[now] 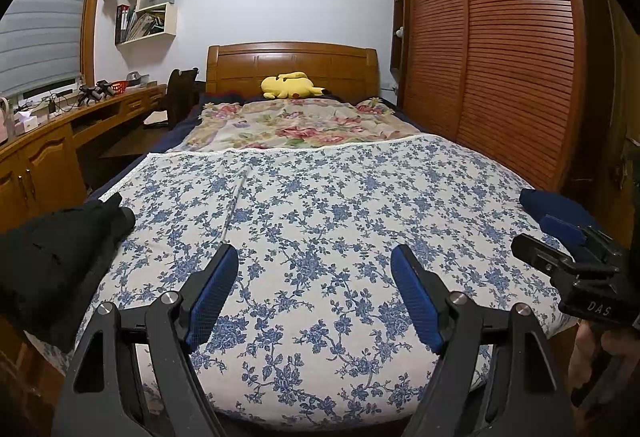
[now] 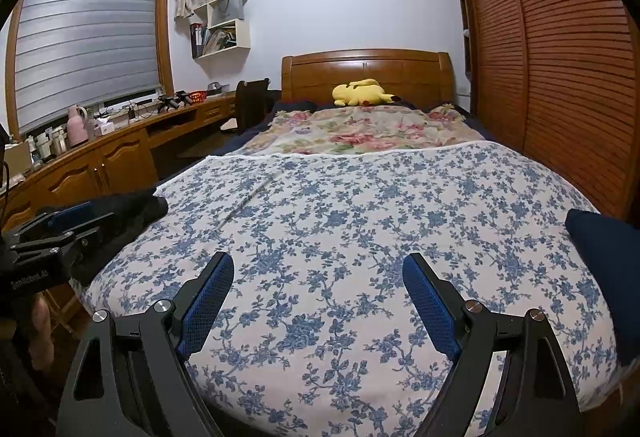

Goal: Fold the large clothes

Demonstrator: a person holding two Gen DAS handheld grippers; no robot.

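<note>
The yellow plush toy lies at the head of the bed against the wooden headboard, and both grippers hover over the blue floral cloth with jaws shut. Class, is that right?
One detail is wrong: the jaws stand open, not shut. The left wrist view shows the left gripper spread wide with nothing between its pads; the right wrist view shows the same for the right gripper. The yellow plush toy, wooden headboard and blue floral cloth are as stated.

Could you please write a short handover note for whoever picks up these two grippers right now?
Left gripper: open, empty, above the blue-flowered sheet at the foot of the bed.
Right gripper: open, empty, beside it over the same sheet.
Clothes: a black garment lies bunched at the bed's left edge; a navy garment lies at the right edge. Neither is touched.
Done: nothing folded that these views show; the middle of the sheet lies bare.
Left: probably pull one garment onto the sheet, spread it flat, fold it, then do the other.
</note>
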